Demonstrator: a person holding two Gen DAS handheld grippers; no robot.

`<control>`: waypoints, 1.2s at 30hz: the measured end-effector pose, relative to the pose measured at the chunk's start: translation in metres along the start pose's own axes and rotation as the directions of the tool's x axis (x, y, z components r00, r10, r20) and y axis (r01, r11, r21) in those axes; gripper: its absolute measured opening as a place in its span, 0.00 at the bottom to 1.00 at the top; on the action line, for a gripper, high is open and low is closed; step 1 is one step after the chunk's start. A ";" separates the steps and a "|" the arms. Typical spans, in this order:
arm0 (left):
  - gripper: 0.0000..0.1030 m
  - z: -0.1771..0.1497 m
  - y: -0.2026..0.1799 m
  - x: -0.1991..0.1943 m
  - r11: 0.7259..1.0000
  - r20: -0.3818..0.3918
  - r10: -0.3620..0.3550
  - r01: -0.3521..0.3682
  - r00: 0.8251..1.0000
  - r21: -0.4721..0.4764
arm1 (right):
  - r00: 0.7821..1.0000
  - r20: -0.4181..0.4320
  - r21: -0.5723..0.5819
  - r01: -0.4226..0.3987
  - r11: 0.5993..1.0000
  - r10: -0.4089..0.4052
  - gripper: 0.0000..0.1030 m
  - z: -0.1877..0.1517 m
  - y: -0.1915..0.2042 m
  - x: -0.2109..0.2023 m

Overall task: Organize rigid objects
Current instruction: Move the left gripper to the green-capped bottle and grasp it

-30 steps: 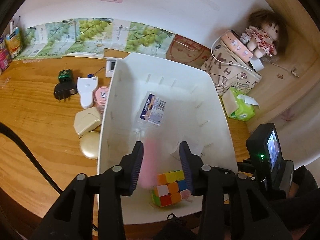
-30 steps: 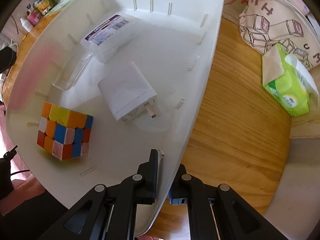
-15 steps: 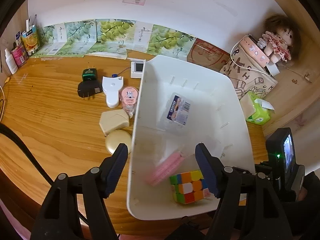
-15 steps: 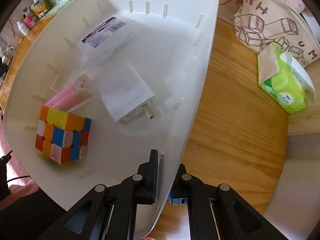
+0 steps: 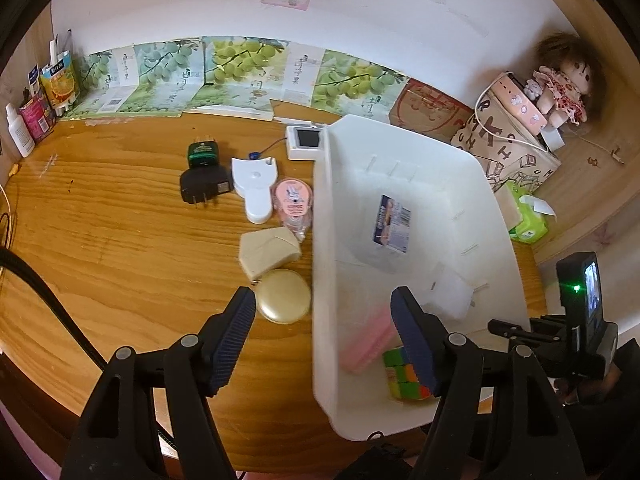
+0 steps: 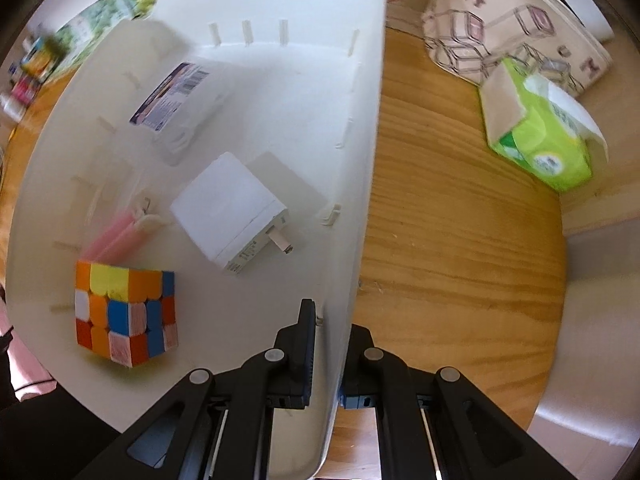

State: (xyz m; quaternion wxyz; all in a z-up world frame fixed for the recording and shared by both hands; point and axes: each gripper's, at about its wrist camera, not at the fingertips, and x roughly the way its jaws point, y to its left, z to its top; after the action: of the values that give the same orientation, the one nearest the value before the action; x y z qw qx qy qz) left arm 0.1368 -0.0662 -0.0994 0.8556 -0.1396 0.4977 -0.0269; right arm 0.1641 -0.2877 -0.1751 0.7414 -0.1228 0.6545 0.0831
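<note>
Since a second ago the left gripper has spread its jaws wide and drawn back, leaving the pink object it carried lying in the white bin. Its jaws now straddle the bin's left wall, empty, one finger over the wooden table and the other over the bin's inside.

Just ahead of that inner finger, the pink object rests on the bin floor beside the colour cube. Farther ahead lie the white charger and the labelled clear box.

Ahead and to the left of the left gripper, outside the bin, sit a gold round compact, a beige case, a pink tape dispenser, a white flat device, a black plug adapter and a green adapter.

The right gripper is clamped on the bin's right wall, one finger inside and one outside. To its front left are the colour cube, the pink object and the white charger, with the labelled box farther on. A green tissue pack lies ahead to the right on the table.
</note>
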 end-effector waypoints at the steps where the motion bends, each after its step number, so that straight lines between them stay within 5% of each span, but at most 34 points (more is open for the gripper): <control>1: 0.71 0.002 0.004 0.000 1.000 -0.002 -0.001 0.001 1.000 0.001 | 1.000 -0.001 0.016 0.000 1.000 0.000 0.08 0.000 -0.001 0.000; 14: 0.78 0.038 0.068 0.013 0.999 0.025 0.048 -0.048 0.999 -0.020 | 0.999 0.012 0.213 0.047 0.976 -0.051 0.12 0.005 -0.012 -0.002; 27: 0.78 0.118 0.127 0.067 0.992 -0.037 0.048 -0.052 0.998 -0.113 | 0.993 -0.017 0.311 0.114 0.944 -0.114 0.17 0.003 -0.006 0.001; 36: 0.78 0.140 0.143 0.112 0.985 -0.102 0.058 -0.073 0.993 -0.153 | 0.990 -0.063 0.361 0.138 0.922 -0.124 0.18 0.004 -0.008 0.003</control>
State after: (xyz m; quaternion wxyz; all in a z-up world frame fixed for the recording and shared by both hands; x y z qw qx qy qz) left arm 0.2999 0.0795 -0.1669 0.8171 -0.1886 0.5437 0.0336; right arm 0.1707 -0.2948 -0.1768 0.7423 -0.0283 0.6632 -0.0917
